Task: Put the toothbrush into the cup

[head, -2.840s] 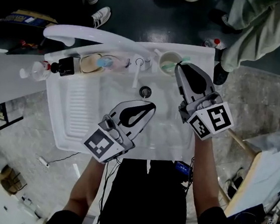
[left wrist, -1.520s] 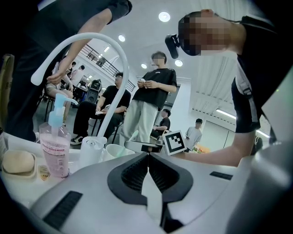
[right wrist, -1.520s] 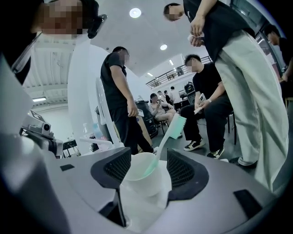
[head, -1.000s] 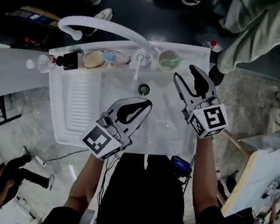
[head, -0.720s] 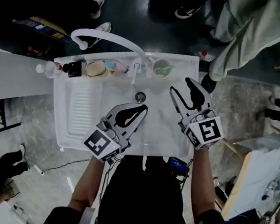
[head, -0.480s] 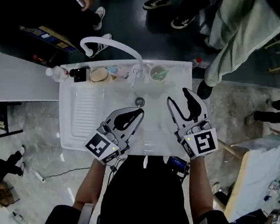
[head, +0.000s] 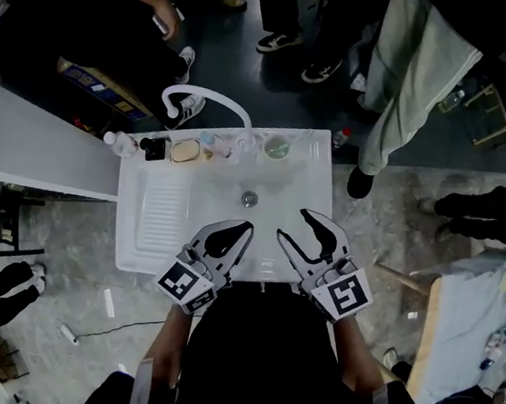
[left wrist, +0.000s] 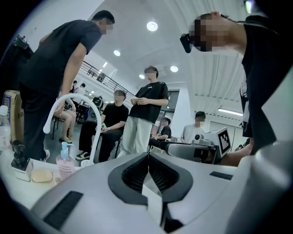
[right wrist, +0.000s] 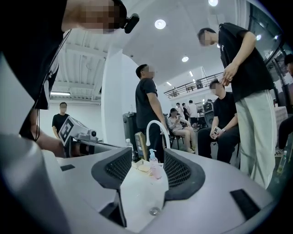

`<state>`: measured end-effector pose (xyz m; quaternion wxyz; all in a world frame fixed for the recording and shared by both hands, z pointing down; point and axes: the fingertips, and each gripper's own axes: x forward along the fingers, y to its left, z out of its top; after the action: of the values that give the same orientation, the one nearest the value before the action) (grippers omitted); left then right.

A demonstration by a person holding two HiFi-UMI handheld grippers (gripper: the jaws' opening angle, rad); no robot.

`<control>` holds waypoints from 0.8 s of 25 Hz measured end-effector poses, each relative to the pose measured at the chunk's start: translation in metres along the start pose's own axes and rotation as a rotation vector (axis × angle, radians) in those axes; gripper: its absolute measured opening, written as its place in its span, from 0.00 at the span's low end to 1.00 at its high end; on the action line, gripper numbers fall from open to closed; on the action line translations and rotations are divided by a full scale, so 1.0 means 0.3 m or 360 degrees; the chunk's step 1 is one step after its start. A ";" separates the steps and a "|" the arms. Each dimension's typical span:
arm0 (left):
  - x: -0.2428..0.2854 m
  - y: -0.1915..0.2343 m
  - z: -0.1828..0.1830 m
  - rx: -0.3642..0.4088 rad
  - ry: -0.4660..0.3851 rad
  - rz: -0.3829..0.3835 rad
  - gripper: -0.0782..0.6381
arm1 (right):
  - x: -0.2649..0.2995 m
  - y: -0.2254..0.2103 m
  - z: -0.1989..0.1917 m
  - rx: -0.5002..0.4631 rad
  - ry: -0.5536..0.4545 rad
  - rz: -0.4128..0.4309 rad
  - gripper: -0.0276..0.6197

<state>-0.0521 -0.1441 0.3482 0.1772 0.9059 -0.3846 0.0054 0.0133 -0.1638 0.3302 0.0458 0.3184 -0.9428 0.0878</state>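
The toothbrush (head: pixel 279 145) appeared to sit already in the cup (head: pixel 268 139) at the far rim of the sink (head: pixel 303 183). The placing step looked complete, with nothing further called for. Left gripper (head: pixel 246 228): jaws pressed together, holding nothing. Right gripper (head: pixel 292 226): jaws wide apart, empty. Both stood at the near edge, well apart from the cup.
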 end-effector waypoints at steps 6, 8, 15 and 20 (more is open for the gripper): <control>-0.007 -0.053 0.003 -0.0007 0.0023 -0.0030 0.12 | -0.024 0.064 -0.033 0.0048 0.0034 0.0024 0.39; -0.009 -0.051 0.001 0.0026 0.0025 -0.0034 0.12 | -0.026 0.077 -0.025 0.0054 0.0028 0.0028 0.37; -0.017 -0.076 0.041 0.0054 0.0005 -0.0057 0.12 | -0.037 0.101 0.001 0.0008 0.0002 0.0028 0.12; -0.028 -0.097 0.038 0.0034 0.0014 -0.0050 0.12 | -0.046 0.111 -0.004 0.0007 0.0011 0.0066 0.07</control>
<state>-0.0390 -0.1233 0.3271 0.1693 0.9137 -0.3693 0.0108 0.0038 -0.1294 0.3249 0.0464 0.2986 -0.9488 0.0919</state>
